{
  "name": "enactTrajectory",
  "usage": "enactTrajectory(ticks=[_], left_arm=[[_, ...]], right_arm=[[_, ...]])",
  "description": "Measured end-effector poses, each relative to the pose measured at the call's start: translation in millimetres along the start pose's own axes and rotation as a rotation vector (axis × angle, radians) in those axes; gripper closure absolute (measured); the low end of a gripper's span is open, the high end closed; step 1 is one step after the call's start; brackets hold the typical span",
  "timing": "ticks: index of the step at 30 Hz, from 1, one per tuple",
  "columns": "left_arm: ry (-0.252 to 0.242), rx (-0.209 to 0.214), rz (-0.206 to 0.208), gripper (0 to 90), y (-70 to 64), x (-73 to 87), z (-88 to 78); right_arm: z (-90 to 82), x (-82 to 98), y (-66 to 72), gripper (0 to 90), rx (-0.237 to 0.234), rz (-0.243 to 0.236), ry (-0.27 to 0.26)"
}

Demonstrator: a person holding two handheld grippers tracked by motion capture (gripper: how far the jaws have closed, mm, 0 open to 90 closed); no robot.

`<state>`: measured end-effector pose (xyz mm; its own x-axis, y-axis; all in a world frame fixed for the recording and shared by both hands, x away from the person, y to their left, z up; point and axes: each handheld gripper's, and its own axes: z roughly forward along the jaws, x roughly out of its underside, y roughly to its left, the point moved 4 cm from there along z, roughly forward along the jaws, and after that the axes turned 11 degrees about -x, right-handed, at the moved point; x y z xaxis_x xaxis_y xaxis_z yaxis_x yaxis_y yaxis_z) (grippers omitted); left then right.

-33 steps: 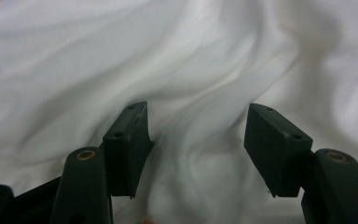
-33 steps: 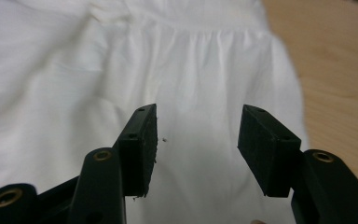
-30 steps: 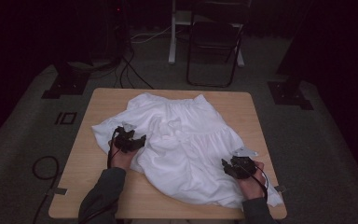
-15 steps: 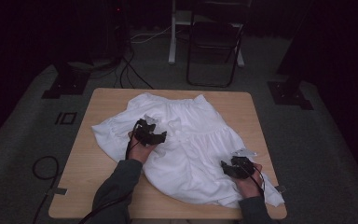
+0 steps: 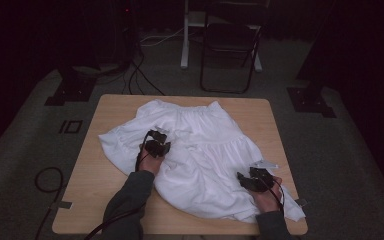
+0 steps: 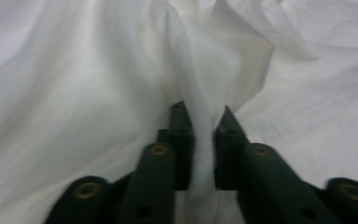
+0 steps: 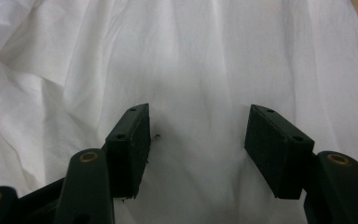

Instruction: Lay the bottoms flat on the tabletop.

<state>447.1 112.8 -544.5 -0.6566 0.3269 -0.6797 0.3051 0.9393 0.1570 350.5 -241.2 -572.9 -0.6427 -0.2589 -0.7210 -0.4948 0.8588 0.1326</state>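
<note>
From the high view, a white gathered garment (image 5: 200, 155), apparently a skirt, lies spread and rumpled across most of the wooden tabletop (image 5: 95, 185), its lower right corner reaching the near edge. The left tongs (image 5: 157, 143) sit on the garment's left-centre, and the right tongs (image 5: 254, 181) rest on the cloth near its lower right part. The step in hand looks like gathering or folding the garment, with one side already gripped. In the left gripper view, the left tongs (image 6: 200, 126) are clenched on a raised ridge of the white fabric (image 6: 186, 70), a fold pinched up between the two jaws. In the right gripper view, the right tongs (image 7: 198, 135) are released, jaws wide apart with smooth cloth (image 7: 200, 70) lying flat between and beneath them; a strip of tabletop shows at the upper right corner. The next move probably calls for the right tongs to close on a pinch of cloth or find the hem, so both sides can be lifted together. No brand, label or writing can be read anywhere.
</note>
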Motion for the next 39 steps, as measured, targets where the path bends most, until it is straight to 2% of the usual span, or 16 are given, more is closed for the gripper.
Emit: enactTrajectory(ticks=[2, 3, 7, 10, 11, 12, 18, 19, 22, 23, 28, 29, 32, 33, 38, 39], left_arm=[[-0.014, -0.006, -0.006, 85.1, 15.0, 17.9, -18.6], [-0.014, -0.006, -0.006, 85.3, 15.0, 17.9, -18.6], [-0.023, -0.026, -0.025, 85.6, 36.7, 46.1, -40.6], [-0.024, -0.029, -0.065, 85.6, 57.7, 82.2, -66.4], [-0.024, -0.029, -0.065, 85.6, 57.7, 82.2, -66.4], [-0.024, -0.032, -0.089, 85.6, 65.6, 96.2, -75.6], [0.000, -0.055, -0.134, 85.6, 80.7, 129.8, -95.0], [-0.005, -0.048, -0.120, 84.5, 80.1, 131.3, -98.4], [-0.033, -0.051, -0.108, 64.4, 77.8, 124.6, -100.7], [-0.065, -0.047, -0.109, 64.4, 76.2, 116.9, -102.6], [-0.119, -0.022, -0.099, 47.9, 70.0, 88.6, -104.1], [-0.140, -0.017, -0.087, 43.4, 65.6, 75.3, -103.1], [-0.154, 0.001, -0.069, 38.2, 59.6, 61.4, -98.7], [-0.156, -0.001, -0.045, 36.8, 53.9, 47.7, -89.9], [-0.132, -0.007, -0.030, 29.0, 44.4, 21.5, -62.7], [-0.088, -0.013, -0.022, 28.4, 39.0, 13.6, -45.2]], right_arm=[[0.0, 0.0, 0.0, 40.1, 0.001, 0.000, 0.000], [0.0, 0.0, 0.0, 40.1, 0.001, 0.000, 0.000], [0.1, -0.1, -0.1, 40.2, 0.001, 0.001, 0.000], [0.1, -0.1, -0.1, 40.2, 0.001, 0.000, 0.000], [0.1, -0.1, -0.1, 40.2, 0.001, 0.000, 0.000], [0.1, -0.1, -0.1, 40.2, 0.002, 0.000, 0.000], [0.1, -0.1, -0.1, 40.2, 0.002, 0.001, 0.000], [0.1, -0.1, -0.1, 40.2, 0.002, 0.001, 0.000], [0.1, -0.1, -0.1, 40.3, 0.002, 0.001, -0.001], [0.1, 0.0, -0.1, 40.3, 0.003, 0.001, -0.001], [0.1, 0.1, 0.0, 40.3, 0.003, 0.002, -0.002], [0.0, 0.2, 0.0, 40.3, 0.003, 0.002, -0.003], [0.0, 0.3, 0.0, 40.3, 0.003, 0.002, -0.003], [0.0, 0.3, 0.1, 40.3, 0.003, 0.003, -0.003], [0.0, 0.4, 0.2, 40.3, 0.004, 0.004, -0.005], [0.0, 0.4, 0.2, 40.3, 0.004, 0.005, -0.004]])
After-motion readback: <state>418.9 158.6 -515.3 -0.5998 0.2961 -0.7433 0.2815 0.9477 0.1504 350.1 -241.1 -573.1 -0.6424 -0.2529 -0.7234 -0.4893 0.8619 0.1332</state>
